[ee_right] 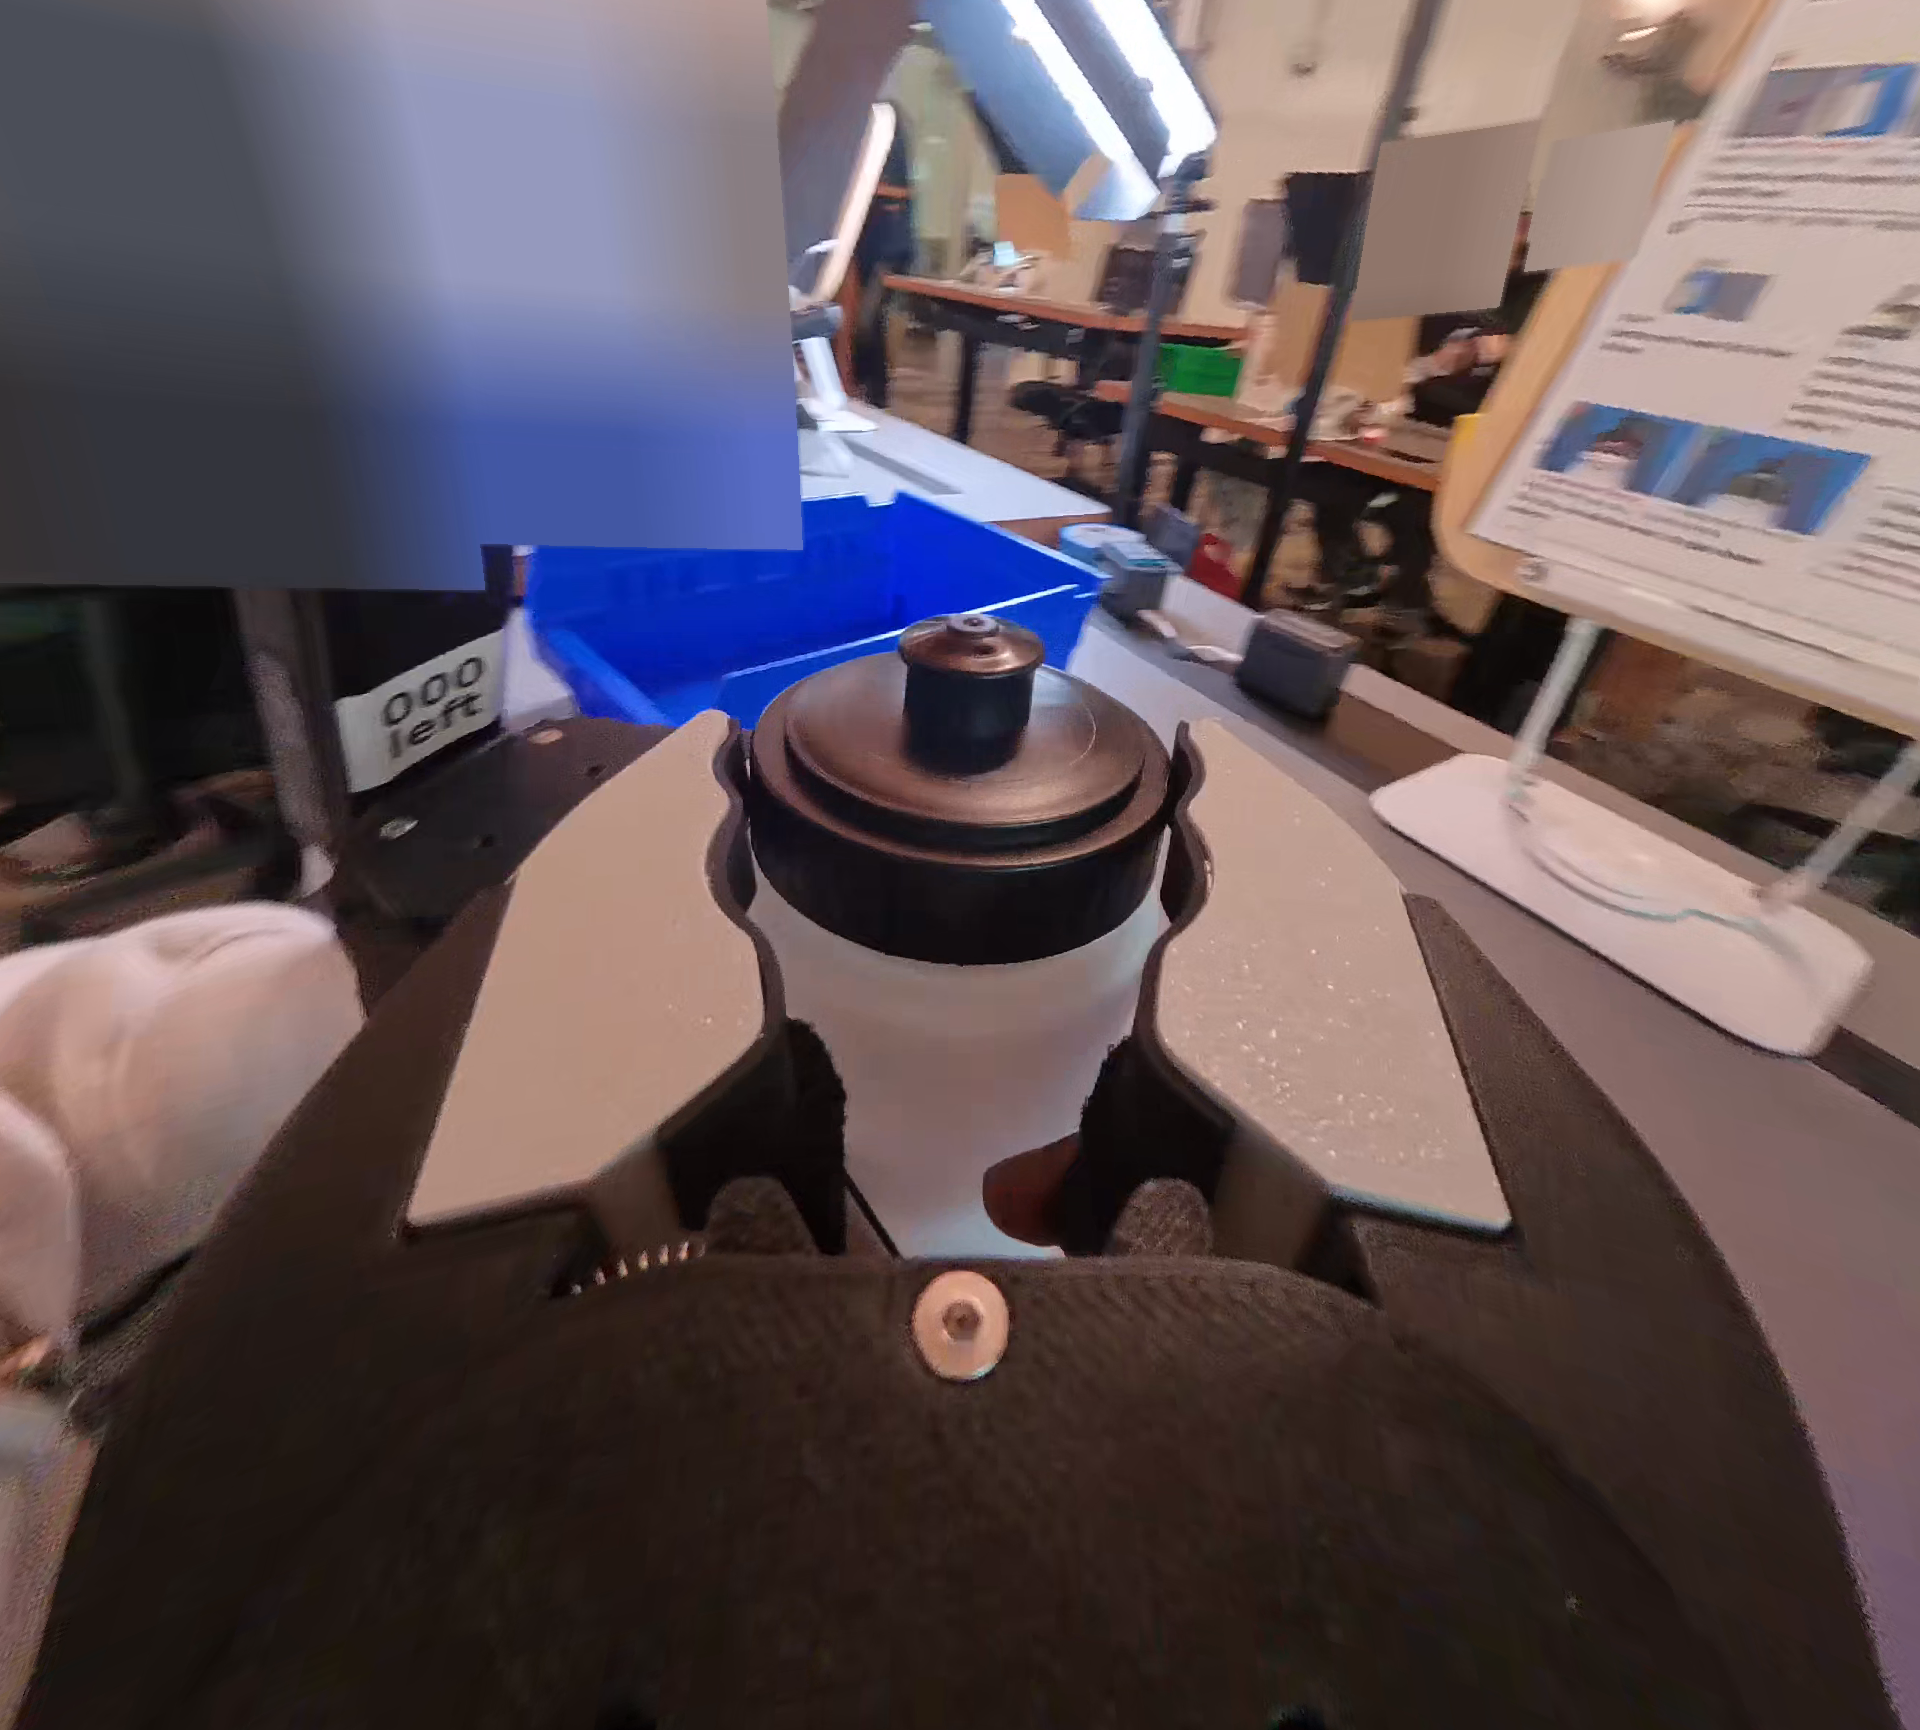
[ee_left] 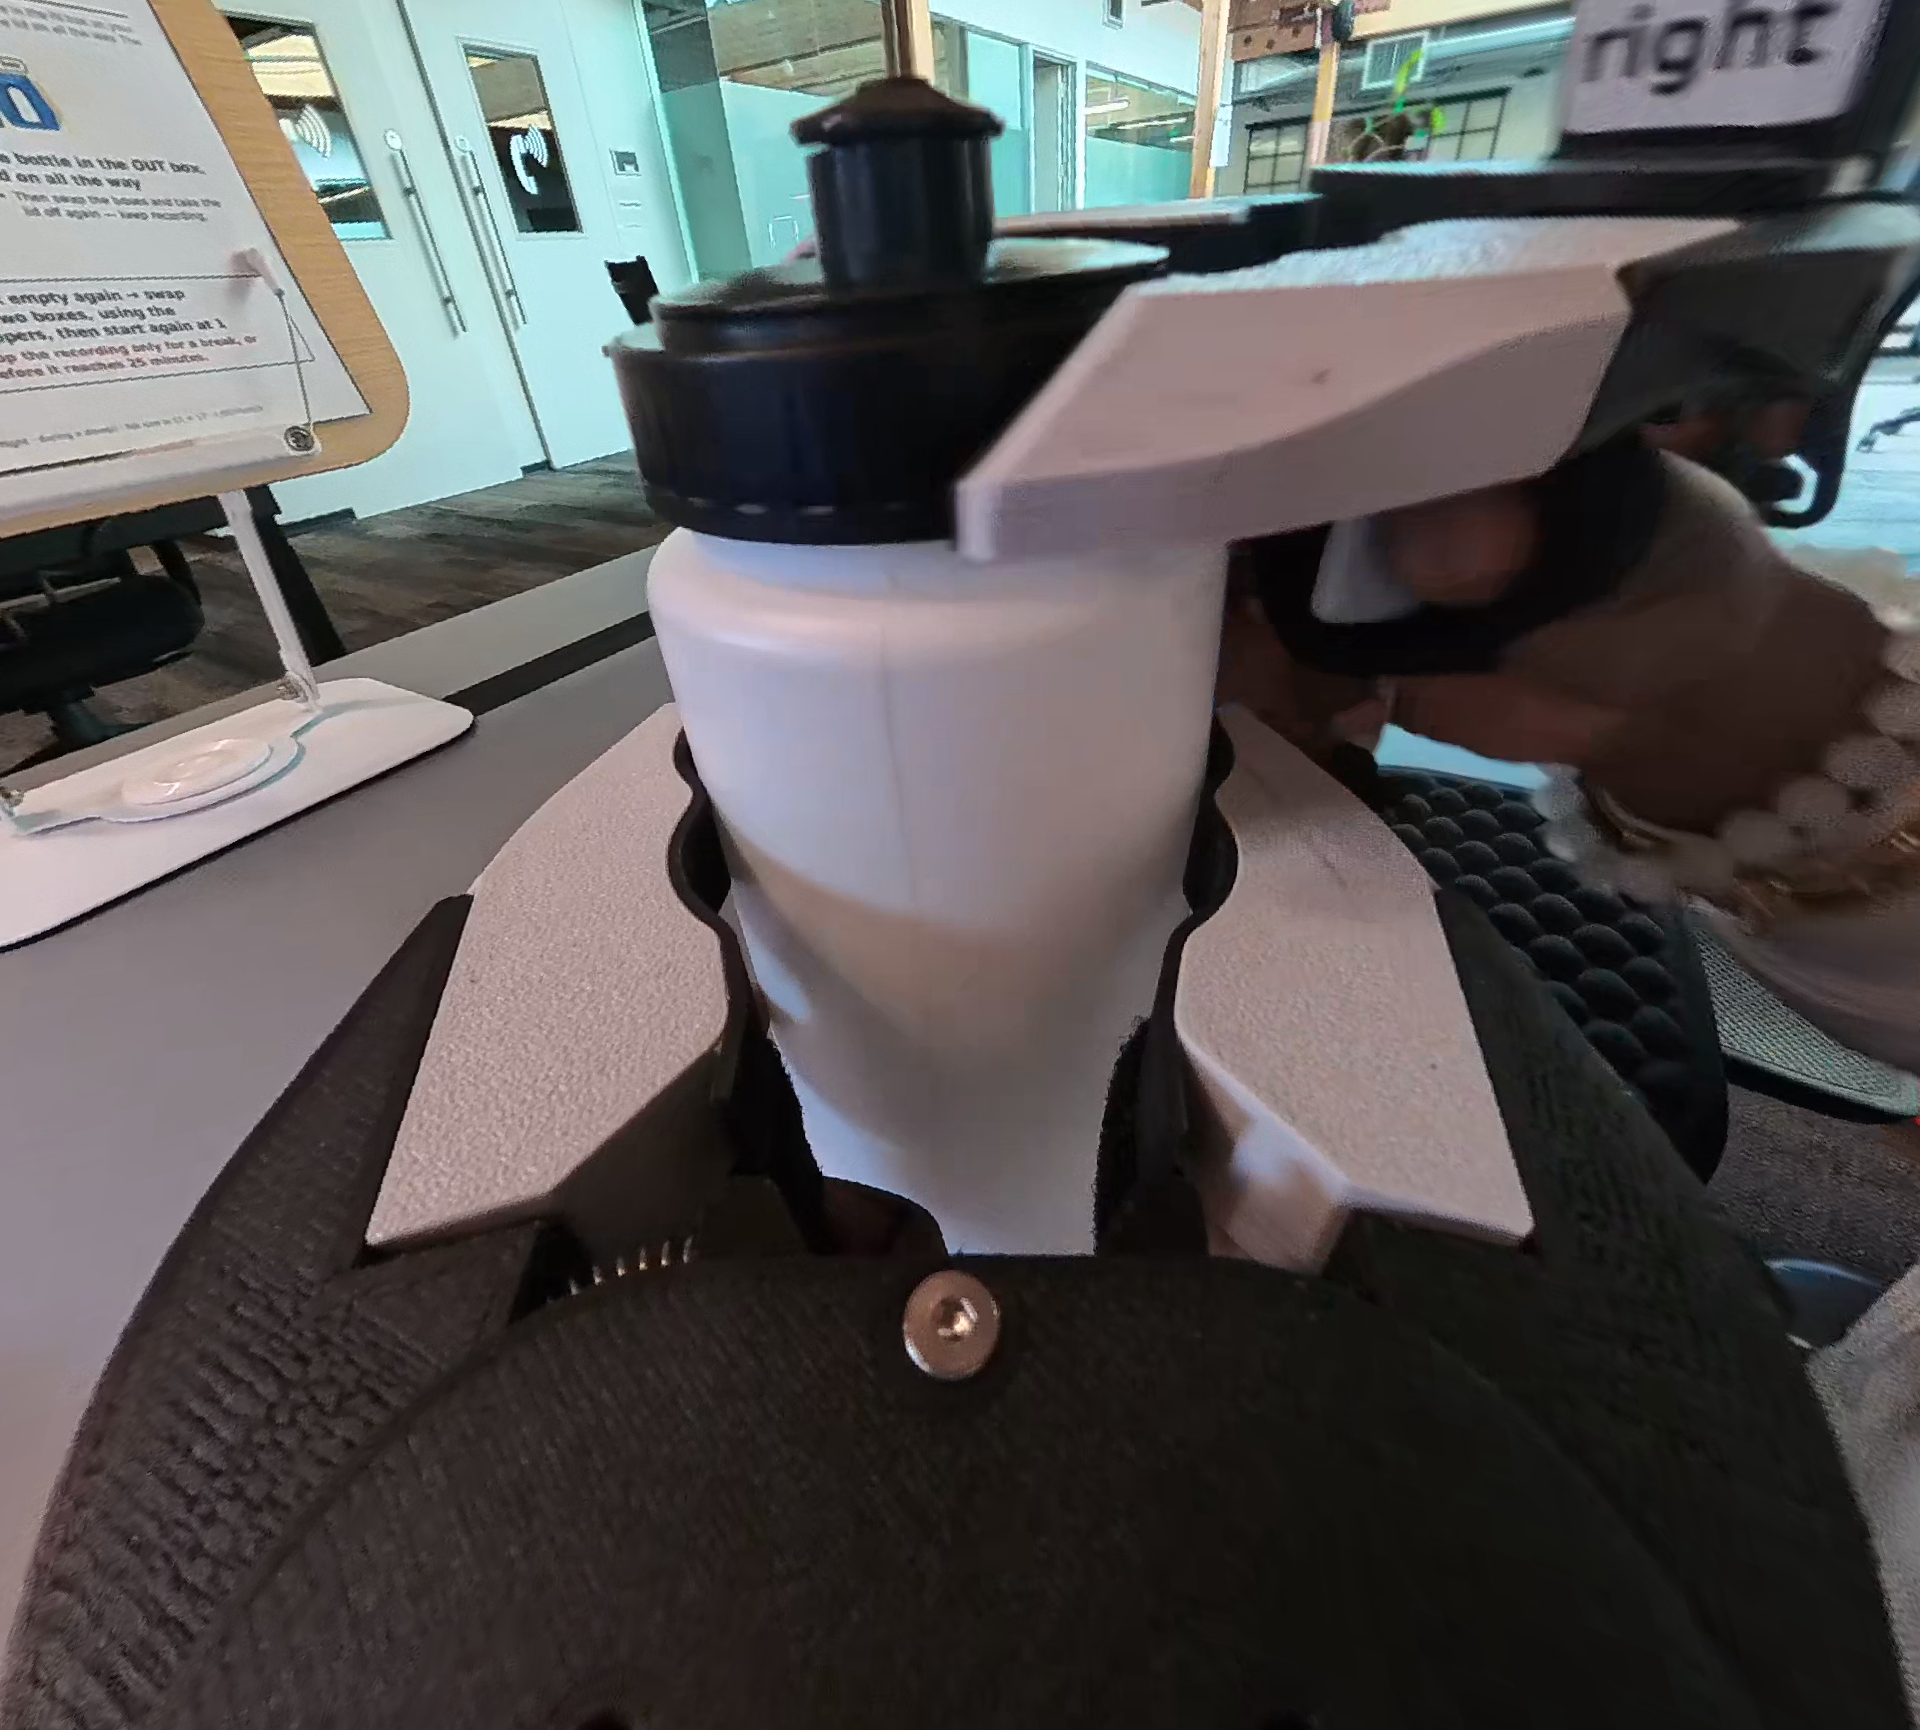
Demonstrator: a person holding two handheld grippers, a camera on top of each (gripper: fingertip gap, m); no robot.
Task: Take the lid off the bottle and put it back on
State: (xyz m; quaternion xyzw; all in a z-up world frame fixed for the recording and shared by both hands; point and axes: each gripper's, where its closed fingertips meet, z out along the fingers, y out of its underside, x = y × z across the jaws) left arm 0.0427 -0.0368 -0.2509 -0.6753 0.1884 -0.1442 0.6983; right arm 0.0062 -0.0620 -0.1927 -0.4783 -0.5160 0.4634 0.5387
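Note:
A white bottle (ee_left: 935,745) with a black screw lid (ee_left: 810,423) and a pull spout stands upright. My left gripper (ee_left: 945,776) is shut on the bottle's white body, one finger on each side. My right gripper (ee_right: 956,745) is shut on the lid (ee_right: 956,849), with its fingers pressed against the lid's ribbed rim; the bottle body (ee_right: 956,1036) shows below. In the left wrist view a white finger of the right gripper (ee_left: 1299,392) reaches in from the right onto the lid. The lid sits on the bottle's neck. The left gripper's black body (ee_right: 468,797) shows at the left.
A sign on a white stand (ee_left: 208,776) is on the grey table (ee_left: 208,1109) to the left; it also shows in the right wrist view (ee_right: 1621,901). A blue bin (ee_right: 831,631) is behind the bottle. A gloved hand (ee_right: 135,1057) is at the left. A black mesh chair (ee_left: 1538,901) is at the right. My hands' fingertips stand some 6 cm from each other.

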